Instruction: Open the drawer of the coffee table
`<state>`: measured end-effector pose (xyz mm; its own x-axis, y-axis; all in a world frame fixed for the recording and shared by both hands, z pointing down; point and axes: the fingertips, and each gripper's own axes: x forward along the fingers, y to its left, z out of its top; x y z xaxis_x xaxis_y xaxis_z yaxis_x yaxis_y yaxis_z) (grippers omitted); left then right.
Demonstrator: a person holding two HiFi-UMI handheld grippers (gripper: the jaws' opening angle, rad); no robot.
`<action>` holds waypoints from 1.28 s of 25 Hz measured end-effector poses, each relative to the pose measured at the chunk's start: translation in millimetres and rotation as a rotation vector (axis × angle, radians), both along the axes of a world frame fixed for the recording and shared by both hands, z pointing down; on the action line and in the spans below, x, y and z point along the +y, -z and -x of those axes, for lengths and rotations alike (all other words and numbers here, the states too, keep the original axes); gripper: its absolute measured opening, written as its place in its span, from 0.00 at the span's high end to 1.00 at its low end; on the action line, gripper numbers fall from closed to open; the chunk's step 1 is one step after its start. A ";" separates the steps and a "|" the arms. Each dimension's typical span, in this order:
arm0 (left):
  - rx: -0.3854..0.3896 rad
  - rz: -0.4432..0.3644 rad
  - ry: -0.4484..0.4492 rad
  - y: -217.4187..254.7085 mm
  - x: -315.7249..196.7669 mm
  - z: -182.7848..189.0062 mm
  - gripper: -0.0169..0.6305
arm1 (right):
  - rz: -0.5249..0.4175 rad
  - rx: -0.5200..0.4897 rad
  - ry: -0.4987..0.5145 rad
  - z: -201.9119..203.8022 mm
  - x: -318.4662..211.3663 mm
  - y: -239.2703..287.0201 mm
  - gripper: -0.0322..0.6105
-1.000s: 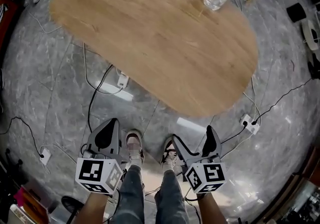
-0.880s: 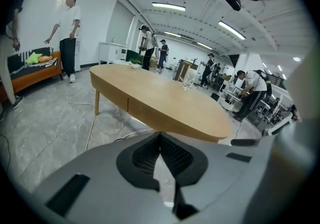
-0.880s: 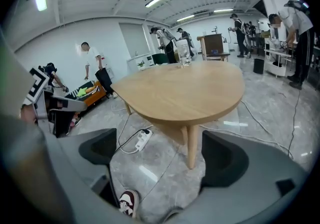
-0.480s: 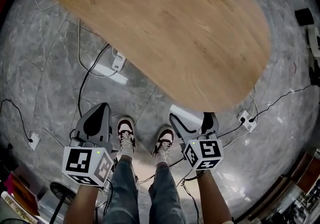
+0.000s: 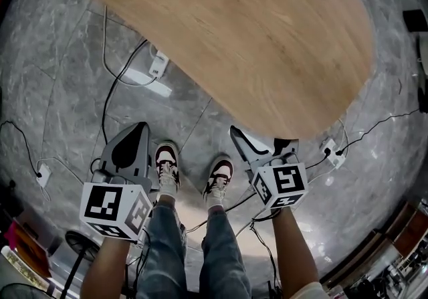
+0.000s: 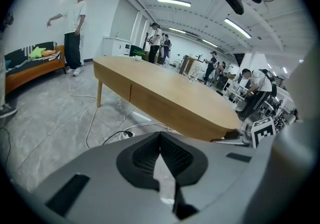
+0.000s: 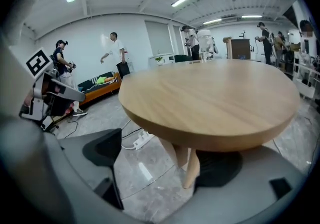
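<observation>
While one coffee table (image 5: 234, 37) stands ahead, left gripper (image 5: 138, 132) fingers clenched, right gripper (image 5: 262, 142) fingers closing, nothing between.

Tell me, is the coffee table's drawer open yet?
Not yet. Done: the person stands at the coffee table, both grippers near its edge. In hand: nothing; the left gripper is shut and empty, the right gripper is closing on nothing. Left: everything; the seam in the table's side looks flush, nothing pulled out.
</observation>
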<state>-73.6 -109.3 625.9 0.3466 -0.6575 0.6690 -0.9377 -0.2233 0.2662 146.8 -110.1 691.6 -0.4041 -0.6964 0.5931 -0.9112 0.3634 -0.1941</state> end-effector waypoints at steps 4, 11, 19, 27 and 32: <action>0.005 0.013 -0.005 -2.6 -0.6 -5.3 0.98 | -0.005 -0.013 0.050 10.3 2.5 -1.3 0.24; -0.020 -0.003 -0.038 -2.0 -6.1 -15.1 0.98 | -0.019 -0.013 0.078 10.6 0.6 -3.2 0.27; -0.015 0.008 -0.045 -3.1 -7.6 -16.1 0.98 | -0.032 0.018 -0.013 -13.6 -9.7 -7.3 0.61; -0.021 -0.002 -0.033 -2.4 -8.2 -10.9 0.98 | -0.027 0.007 -0.010 -15.8 -9.5 -7.8 0.68; -0.026 -0.005 -0.038 -2.9 -8.8 -11.6 0.98 | -0.036 0.001 0.015 -16.0 -6.0 -7.0 0.72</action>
